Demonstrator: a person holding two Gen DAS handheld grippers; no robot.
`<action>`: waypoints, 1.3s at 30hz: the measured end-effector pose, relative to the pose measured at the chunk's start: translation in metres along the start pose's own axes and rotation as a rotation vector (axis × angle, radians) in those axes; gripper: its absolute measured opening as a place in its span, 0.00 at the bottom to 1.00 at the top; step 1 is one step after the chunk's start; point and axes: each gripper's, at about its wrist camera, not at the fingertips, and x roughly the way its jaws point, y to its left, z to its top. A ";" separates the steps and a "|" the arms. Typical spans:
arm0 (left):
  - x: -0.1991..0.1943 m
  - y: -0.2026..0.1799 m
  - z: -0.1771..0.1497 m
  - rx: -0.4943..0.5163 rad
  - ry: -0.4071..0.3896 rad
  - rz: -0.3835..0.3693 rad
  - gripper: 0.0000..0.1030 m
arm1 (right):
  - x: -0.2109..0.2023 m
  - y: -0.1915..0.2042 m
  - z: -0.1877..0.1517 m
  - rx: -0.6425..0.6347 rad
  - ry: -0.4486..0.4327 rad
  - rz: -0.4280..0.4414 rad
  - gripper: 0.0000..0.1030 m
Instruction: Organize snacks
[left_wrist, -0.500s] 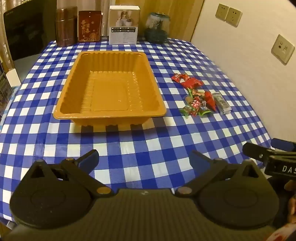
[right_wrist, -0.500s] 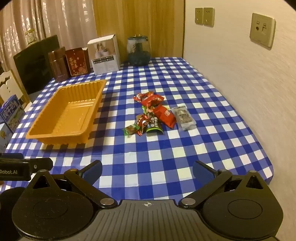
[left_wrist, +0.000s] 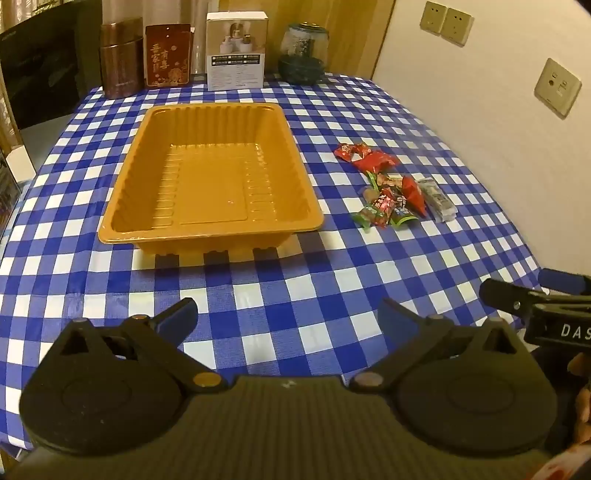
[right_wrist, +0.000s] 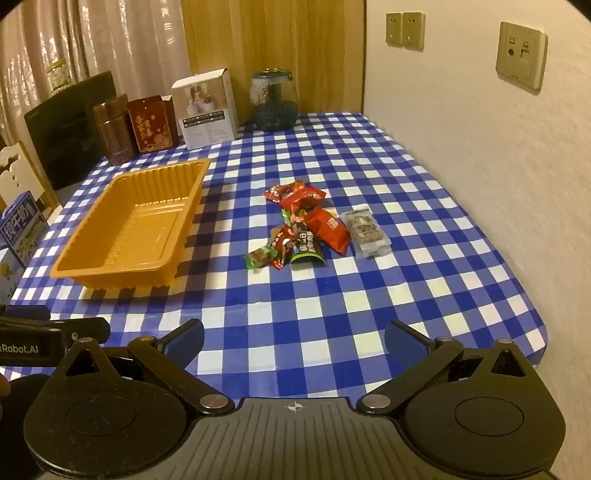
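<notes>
An empty orange plastic tray sits on the blue-and-white checked tablecloth. To its right lies a small heap of wrapped snacks, mostly red and green packets, with a clear packet at its right side. My left gripper hovers open over the cloth in front of the tray, nothing between its fingers. My right gripper is open too, empty, near the table's front edge, short of the snacks. Each gripper shows at the edge of the other's view.
Along the back edge stand a brown tin, a red box, a white box and a dark glass jar. A wall runs close along the table's right side. A milk carton and chair stand left.
Both views have shifted only slightly. The tray and snacks lie where they were, and both grippers stay open.
</notes>
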 end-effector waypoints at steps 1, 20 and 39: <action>0.000 0.000 0.000 0.003 -0.001 0.000 1.00 | 0.000 0.000 0.000 -0.002 0.000 -0.002 1.00; -0.001 -0.001 0.000 0.011 0.002 -0.001 1.00 | 0.003 0.001 -0.002 -0.005 0.004 -0.008 1.00; -0.001 -0.001 -0.001 0.013 0.003 -0.001 1.00 | 0.004 0.000 -0.003 -0.005 0.005 -0.009 1.00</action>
